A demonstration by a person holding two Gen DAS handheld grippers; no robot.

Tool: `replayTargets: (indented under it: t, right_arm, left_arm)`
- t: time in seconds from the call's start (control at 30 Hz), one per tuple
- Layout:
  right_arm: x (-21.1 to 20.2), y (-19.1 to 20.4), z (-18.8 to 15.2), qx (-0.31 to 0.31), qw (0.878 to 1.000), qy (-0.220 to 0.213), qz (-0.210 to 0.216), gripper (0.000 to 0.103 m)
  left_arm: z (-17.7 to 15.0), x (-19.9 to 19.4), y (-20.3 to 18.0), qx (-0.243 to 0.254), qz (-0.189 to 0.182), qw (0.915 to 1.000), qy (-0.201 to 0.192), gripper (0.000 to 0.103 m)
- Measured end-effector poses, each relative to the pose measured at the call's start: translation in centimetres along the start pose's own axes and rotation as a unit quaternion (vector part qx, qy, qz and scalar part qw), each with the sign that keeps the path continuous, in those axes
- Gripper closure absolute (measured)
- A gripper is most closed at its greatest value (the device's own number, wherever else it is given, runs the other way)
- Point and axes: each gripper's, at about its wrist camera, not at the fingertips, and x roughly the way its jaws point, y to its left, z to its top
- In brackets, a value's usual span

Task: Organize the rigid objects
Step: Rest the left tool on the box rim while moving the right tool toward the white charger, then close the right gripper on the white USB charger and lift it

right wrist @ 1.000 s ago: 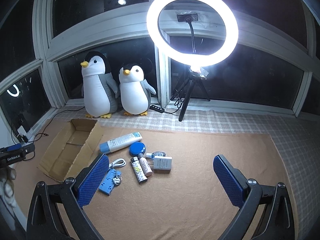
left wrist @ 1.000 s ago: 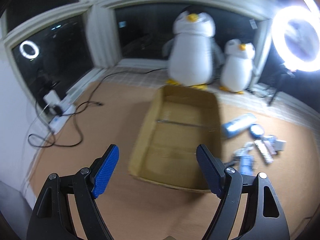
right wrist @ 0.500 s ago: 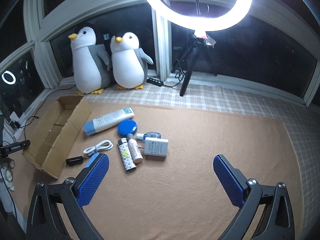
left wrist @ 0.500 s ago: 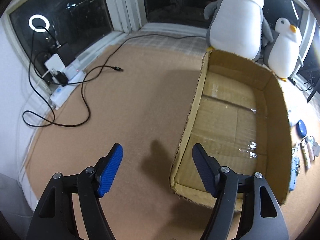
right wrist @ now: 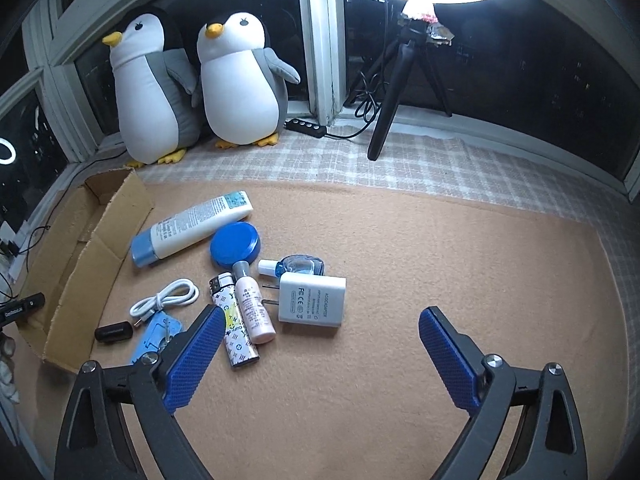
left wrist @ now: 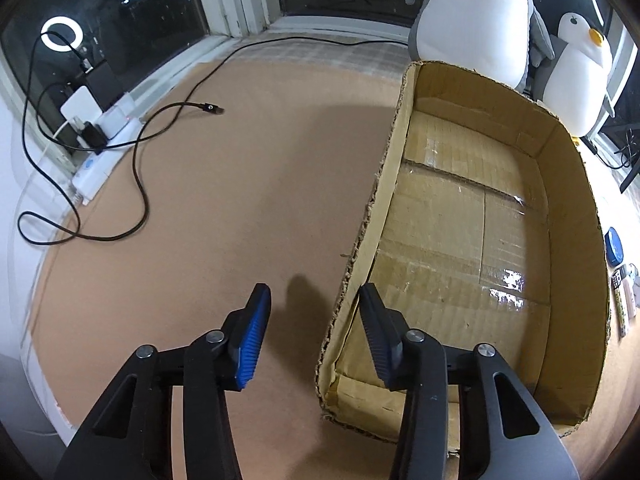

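On the tan mat below the dark windows, the left gripper is closing astride the empty cardboard box's near wall and could crumple or drag it, while the right gripper, closing slightly on nothing, hovers near the charger and lighter.

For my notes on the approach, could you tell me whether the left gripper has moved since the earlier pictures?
Yes. The left gripper has come down over the cardboard box's left wall, jaws closing astride it.

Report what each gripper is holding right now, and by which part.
Nothing is held yet. The left gripper straddles the cardboard box's left wall, jaws closing but pads not pressing. The right gripper, jaws closing, hangs empty above the mat.
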Motion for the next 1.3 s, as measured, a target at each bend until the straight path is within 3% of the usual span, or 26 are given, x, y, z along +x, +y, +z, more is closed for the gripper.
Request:
replayTargets:
  t: [0.2, 0.33, 0.57, 0.77, 0.93, 1.03, 1.17, 1.3]
  right_arm:
    - [1.4, -0.2, 0.2, 0.000, 1.000, 0.010, -0.001, 0.012]
    - [2.3, -0.4, 0.4, 0.002, 1.000, 0.015, -0.006, 0.013]
    - [4.1, -0.2, 0.7, 0.001, 0.999, 0.032, -0.005, 0.024]
    - [5.1, 0.1, 0.7, -0.007, 0.999, 0.040, -0.002, 0.039]
    - [5.5, -0.1, 0.9, -0.004, 0.999, 0.043, 0.000, 0.040]
    - [5.7, -0.2, 0.9, -0.005, 0.999, 0.046, 0.007, 0.043]
    - [5.8, -0.1, 1.0, 0.000, 0.998, 0.050, 0.027, 0.056]
    - [5.8, 0.1, 1.0, -0.006, 0.998, 0.050, 0.026, 0.057]
  left_arm:
    - [-0.2, 0.5, -0.4, 0.006, -0.009, 0.9999, 0.008, 0.073]
    - [-0.5, 0.8, -0.6, 0.006, -0.012, 0.9999, 0.011, 0.074]
    - [-0.5, 0.8, -1.1, 0.015, -0.011, 0.9998, 0.006, 0.079]
    - [-0.5, 0.7, -1.0, 0.016, -0.012, 0.9998, 0.005, 0.079]
    - [-0.6, 0.7, -1.0, 0.017, -0.012, 0.9998, 0.005, 0.079]
    - [-0.6, 0.7, -1.0, 0.016, -0.012, 0.9998, 0.005, 0.079]
    - [-0.6, 0.7, -1.1, 0.015, -0.012, 0.9998, 0.004, 0.079]
    - [-0.6, 0.7, -1.1, 0.014, -0.011, 0.9998, 0.004, 0.079]
